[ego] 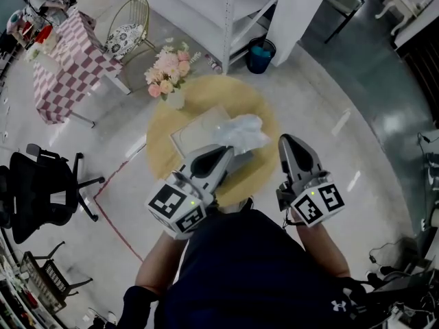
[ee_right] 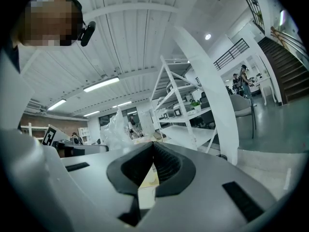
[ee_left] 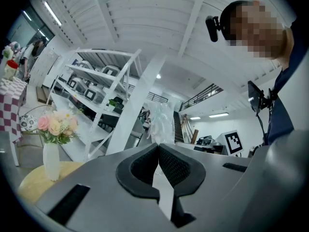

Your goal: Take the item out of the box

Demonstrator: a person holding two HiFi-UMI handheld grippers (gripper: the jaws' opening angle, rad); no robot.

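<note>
A crumpled clear plastic bag (ego: 240, 132) rises above the flat white box (ego: 191, 134) on the round yellow table (ego: 161, 157). My left gripper (ego: 223, 155) is shut on the bag's lower edge. In the left gripper view the bag (ee_left: 161, 122) stands up from between the closed jaws of that gripper (ee_left: 158, 146). My right gripper (ego: 287, 142) is to the right of the bag, above the table's right edge, apart from it. In its own view the right gripper (ee_right: 153, 144) is shut with nothing in it, and the bag (ee_right: 116, 127) shows off to the left.
A white vase of pink flowers (ego: 168, 74) stands at the table's far left edge. White shelving (ego: 219, 12), a blue bin (ego: 260, 55), a checked table (ego: 68, 64) and a black office chair (ego: 41, 190) stand around on the floor.
</note>
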